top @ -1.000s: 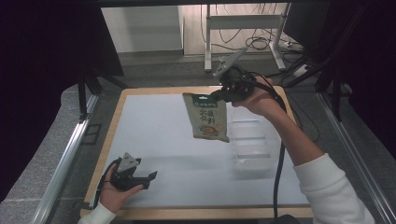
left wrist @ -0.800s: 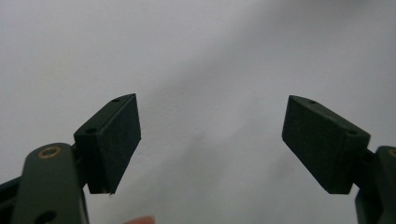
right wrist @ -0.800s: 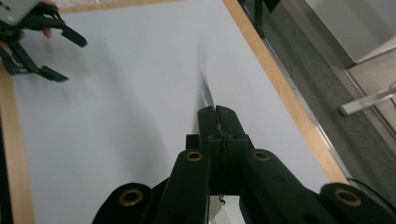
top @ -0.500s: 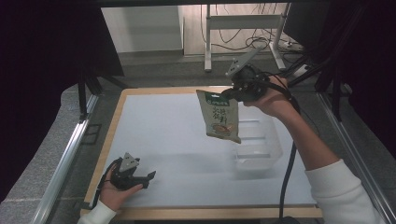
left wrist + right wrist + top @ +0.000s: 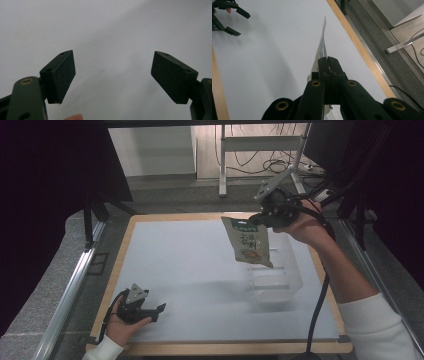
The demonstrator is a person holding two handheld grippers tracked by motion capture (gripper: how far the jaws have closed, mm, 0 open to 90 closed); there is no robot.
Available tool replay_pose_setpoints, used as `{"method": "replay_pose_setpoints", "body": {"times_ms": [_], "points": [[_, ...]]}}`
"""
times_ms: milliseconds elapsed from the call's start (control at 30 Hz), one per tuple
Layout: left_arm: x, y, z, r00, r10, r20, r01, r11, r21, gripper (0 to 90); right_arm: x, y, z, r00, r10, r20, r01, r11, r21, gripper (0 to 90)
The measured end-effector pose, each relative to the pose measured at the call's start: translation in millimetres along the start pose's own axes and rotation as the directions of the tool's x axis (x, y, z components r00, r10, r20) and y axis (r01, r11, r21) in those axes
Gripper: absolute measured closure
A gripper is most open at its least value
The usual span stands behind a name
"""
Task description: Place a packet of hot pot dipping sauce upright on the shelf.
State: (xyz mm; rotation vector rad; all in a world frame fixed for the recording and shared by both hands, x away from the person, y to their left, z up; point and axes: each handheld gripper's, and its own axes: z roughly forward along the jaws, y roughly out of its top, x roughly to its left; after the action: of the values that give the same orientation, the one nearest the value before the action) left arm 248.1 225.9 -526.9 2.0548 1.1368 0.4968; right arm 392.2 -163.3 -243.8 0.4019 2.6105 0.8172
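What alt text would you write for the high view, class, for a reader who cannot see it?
The right claw holds a snack packet by its top edge, hanging above a clear plastic tub on a white table. The left claw rests open near the table's front left corner.

The packet (image 5: pixel 248 241) is held up in the air by its top edge, pinched between the fingers (image 5: pixel 328 65) of the right gripper (image 5: pixel 264 216). It hangs down below those fingers, over the far right part of the surface (image 5: pixel 190 270). The box (image 5: pixel 276 275) is set on the surface under the packet's bottom end. The left gripper (image 5: pixel 161 308) is rested on the near left part of the surface, well apart from the packet, and bare surface is seen between its spread fingers (image 5: pixel 61 75).
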Motion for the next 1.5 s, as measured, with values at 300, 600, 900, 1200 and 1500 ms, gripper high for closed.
{"method": "replay_pose_setpoints", "body": {"times_ms": [300,600,900,1200,1500], "points": [[-0.2,-0.4,0.8,1.0,-0.002,0.002,0.002,1.0,0.004,19.8,-7.2,-17.8,-11.7,0.9999,0.013,0.01,-0.013,1.0,0.02,90.0],[-0.7,-0.7,2.6,1.0,-0.009,-0.004,0.009,0.9999,0.009,19.8,-18.3,-39.0,-14.4,0.9994,0.032,0.011,-0.032,0.999,0.026,90.0],[-0.9,-1.2,4.8,0.9999,-0.005,-0.014,0.005,0.9997,0.022,19.8,-31.9,-61.1,1.1,0.9985,0.048,-0.027,-0.047,0.998,0.037,90.0],[-1.7,-3.7,4.8,0.9997,-0.01,-0.024,0.011,0.9996,0.026,19.9,-38.3,-74.5,12.7,0.997,0.02,-0.075,-0.019,1.0,0.024,90.0],[-1.3,-5.4,4.2,0.9995,-0.019,-0.027,0.02,0.9993,0.031,19.9,-46.4,-92.5,36.6,0.993,0.047,-0.109,-0.044,0.999,0.026,90.0]]}}
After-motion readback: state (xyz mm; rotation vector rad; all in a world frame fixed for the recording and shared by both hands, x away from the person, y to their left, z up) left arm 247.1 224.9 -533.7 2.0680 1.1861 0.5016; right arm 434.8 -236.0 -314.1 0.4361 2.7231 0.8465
